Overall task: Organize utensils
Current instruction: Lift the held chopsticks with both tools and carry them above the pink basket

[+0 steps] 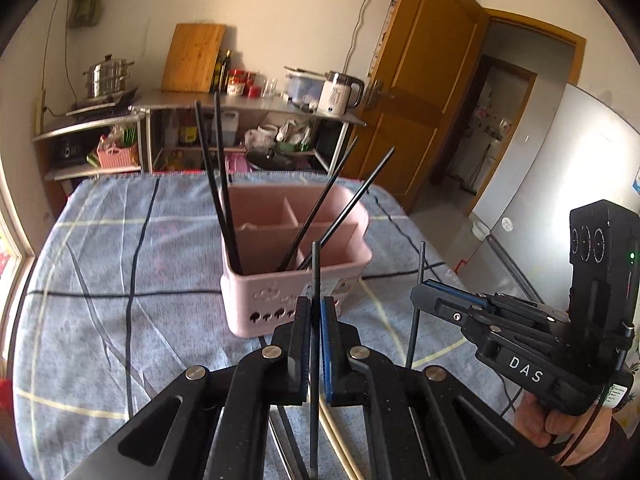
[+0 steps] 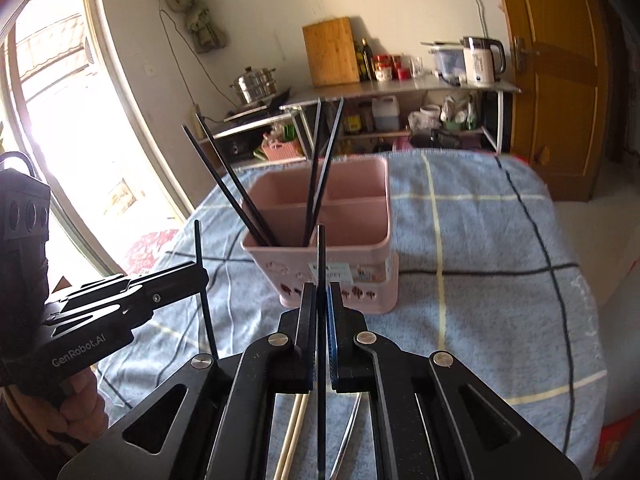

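Left gripper [image 1: 315, 312] pinching black chopstick [image 1: 315, 280], lower end cut off – right gripper [image 2: 321, 300] pinching its own chopstick [image 2: 321, 256]; pale chopsticks [image 2: 294, 432] half hidden beneath; pink caddy [image 1: 280, 308] beyond

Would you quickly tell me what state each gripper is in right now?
Left gripper: closed on a black chopstick.
Right gripper: closed on another black chopstick.

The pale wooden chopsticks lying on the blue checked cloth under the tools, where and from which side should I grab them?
Judging by their pose, take the pale wooden chopsticks along the shaft, coming from above with the tool's fingers straddling the pair crosswise. They lie flat and side by side on the blue checked cloth, so an end-on approach offers nothing to pinch. Both tools already hold black chopsticks; free one first.
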The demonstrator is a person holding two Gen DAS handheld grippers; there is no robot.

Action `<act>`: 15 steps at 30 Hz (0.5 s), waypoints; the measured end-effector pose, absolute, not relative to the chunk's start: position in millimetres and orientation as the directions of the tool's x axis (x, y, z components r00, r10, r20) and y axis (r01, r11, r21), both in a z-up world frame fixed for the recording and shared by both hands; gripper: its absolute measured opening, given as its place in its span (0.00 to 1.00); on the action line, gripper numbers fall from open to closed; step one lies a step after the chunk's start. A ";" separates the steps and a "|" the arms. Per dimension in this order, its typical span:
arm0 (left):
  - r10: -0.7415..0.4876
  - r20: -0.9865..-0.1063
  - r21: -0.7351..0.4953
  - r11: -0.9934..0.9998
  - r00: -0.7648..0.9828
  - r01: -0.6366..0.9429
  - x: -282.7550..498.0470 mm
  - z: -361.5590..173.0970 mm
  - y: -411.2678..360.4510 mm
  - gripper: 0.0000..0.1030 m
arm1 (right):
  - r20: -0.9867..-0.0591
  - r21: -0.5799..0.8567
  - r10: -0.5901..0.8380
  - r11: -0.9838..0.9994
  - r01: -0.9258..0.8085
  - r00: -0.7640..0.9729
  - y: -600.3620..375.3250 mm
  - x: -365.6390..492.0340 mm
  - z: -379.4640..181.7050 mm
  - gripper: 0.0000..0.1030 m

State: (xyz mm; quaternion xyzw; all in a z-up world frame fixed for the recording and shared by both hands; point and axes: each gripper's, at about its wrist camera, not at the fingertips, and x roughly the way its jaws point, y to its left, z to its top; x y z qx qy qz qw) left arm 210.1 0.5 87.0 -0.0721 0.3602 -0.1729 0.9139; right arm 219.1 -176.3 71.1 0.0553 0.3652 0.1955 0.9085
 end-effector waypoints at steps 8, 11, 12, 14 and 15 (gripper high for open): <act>-0.356 -0.593 -0.214 0.934 0.722 0.285 201.3 119.7 1.0 0.04 | -0.570 0.209 0.399 0.916 -0.343 0.718 -179.1 210.4 105.0 0.04; -0.350 -0.589 -0.208 0.937 0.729 0.282 200.0 125.8 2.7 0.04 | -0.556 0.205 0.402 0.915 -0.349 0.728 -180.1 207.0 109.2 0.04; -0.350 -0.587 -0.208 0.937 0.730 0.282 199.2 127.2 3.2 0.04 | -0.554 0.201 0.401 0.915 -0.350 0.729 -179.8 206.5 110.0 0.04; -0.351 -0.586 -0.208 0.936 0.730 0.283 197.7 127.9 3.4 0.04 | -0.553 0.202 0.404 0.913 -0.353 0.729 -181.5 205.6 110.2 0.04; -0.351 -0.586 -0.207 0.936 0.730 0.283 196.9 128.8 3.5 0.04 | -0.552 0.202 0.405 0.913 -0.354 0.729 -182.0 204.4 110.2 0.04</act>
